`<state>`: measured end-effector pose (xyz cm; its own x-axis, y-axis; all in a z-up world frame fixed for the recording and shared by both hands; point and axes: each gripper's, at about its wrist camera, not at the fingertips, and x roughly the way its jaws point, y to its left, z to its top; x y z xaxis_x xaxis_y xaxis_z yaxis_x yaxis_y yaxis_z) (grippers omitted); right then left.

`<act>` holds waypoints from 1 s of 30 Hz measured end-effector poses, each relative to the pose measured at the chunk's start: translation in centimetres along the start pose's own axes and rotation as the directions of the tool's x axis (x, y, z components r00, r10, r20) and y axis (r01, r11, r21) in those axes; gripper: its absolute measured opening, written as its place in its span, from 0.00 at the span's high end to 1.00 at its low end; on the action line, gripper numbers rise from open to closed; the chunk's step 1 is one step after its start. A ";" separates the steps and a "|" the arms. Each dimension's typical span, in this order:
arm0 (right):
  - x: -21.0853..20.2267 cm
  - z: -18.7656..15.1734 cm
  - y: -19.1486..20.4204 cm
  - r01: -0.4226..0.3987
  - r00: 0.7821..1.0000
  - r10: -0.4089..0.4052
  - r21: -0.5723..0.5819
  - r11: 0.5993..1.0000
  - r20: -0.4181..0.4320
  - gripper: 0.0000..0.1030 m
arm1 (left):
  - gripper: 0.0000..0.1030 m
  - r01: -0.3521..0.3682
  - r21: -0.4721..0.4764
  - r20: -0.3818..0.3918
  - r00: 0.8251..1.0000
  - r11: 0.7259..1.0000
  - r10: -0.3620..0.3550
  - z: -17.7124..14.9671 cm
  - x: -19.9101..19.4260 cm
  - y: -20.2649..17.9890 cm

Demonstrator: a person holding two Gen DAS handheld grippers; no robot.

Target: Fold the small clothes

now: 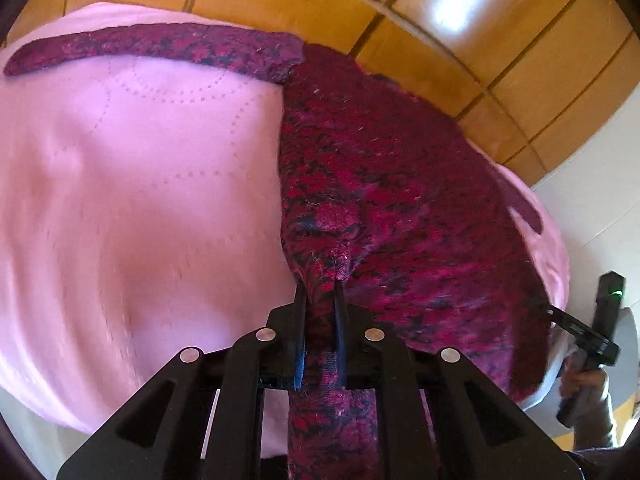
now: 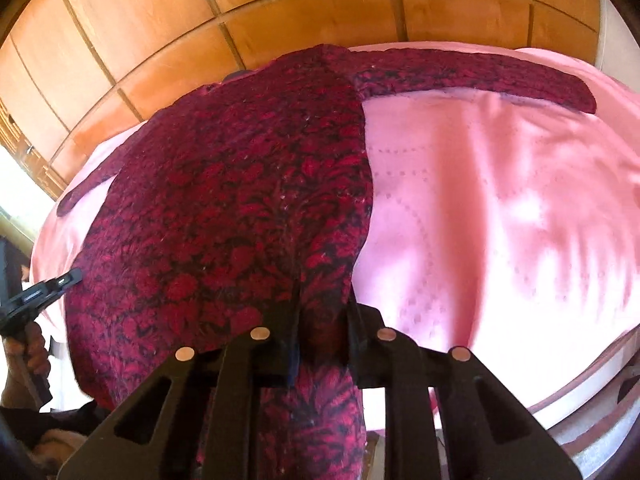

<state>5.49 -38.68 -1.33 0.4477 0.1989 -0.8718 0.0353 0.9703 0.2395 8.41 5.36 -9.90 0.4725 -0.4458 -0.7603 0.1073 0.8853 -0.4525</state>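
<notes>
A dark red patterned knit sweater (image 1: 384, 184) lies spread on a pink bedspread (image 1: 140, 200), one sleeve stretched far left. My left gripper (image 1: 320, 284) is shut on a bunched fold of the sweater's near hem. In the right wrist view the sweater (image 2: 224, 200) covers the left half of the pink bedspread (image 2: 500, 220), a sleeve reaching right. My right gripper (image 2: 322, 300) is shut on the sweater's near edge. The right gripper also shows in the left wrist view (image 1: 560, 318), at the sweater's right edge, and the left gripper shows in the right wrist view (image 2: 64, 280).
A wooden panelled wardrobe (image 1: 400, 12) stands behind the bed. A white wall (image 1: 600, 168) is at the right. In the right wrist view the bed's near edge (image 2: 580, 380) curves at the lower right, and a bright window (image 2: 16, 176) is at the left.
</notes>
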 end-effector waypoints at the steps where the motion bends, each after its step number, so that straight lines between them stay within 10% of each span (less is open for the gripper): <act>1: -0.5 -0.2 0.2 0.003 1.000 -0.003 0.002 1.000 0.004 0.62 | 0.88 0.010 -0.008 -0.005 1.000 1.000 -0.010 0.1 -0.1 0.2; 3: -0.7 -1.0 0.1 -0.048 0.999 0.048 0.040 0.998 0.008 0.43 | 0.85 0.015 -0.002 -0.004 1.000 1.000 -0.015 0.1 -0.6 0.4; 10: 0.3 -5.2 -1.0 -0.074 0.992 0.082 0.080 0.994 -0.096 0.40 | 0.85 0.048 -0.022 0.002 0.999 0.999 -0.048 -0.5 -1.8 1.2; 13: 0.7 -5.8 -0.7 -0.089 0.987 0.098 0.072 0.993 -0.129 0.79 | 0.85 0.017 0.011 -0.002 1.000 1.000 -0.017 -0.8 -1.6 0.7; 17: -2.7 -5.6 0.5 -0.071 0.996 0.070 -0.003 0.997 -0.063 0.84 | 0.85 -0.065 0.062 -0.017 0.998 0.996 0.066 -0.7 -1.2 0.3; 21: -0.9 -7.3 2.5 0.164 0.973 -0.198 -0.244 0.956 -0.122 0.84 | 0.85 -0.105 0.077 -0.029 0.994 0.991 0.108 -0.7 -1.1 -0.1; 27: -2.1 -5.5 0.7 0.063 0.989 -0.076 -0.107 0.992 -0.124 0.55 | 0.85 -0.151 0.078 0.123 0.982 0.985 0.141 1.2 -4.6 -1.5; 30: -4.0 -2.8 -2.0 -0.014 1.000 0.015 0.052 0.999 -0.024 0.45 | 0.57 -0.103 0.073 0.183 0.979 0.992 0.088 2.3 -5.0 -2.4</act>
<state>1.14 -41.03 0.52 0.4269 0.2165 -0.8780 0.0759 0.9589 0.2733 7.79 5.78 -3.98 0.6324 -0.3346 -0.6987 0.1219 0.9336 -0.3368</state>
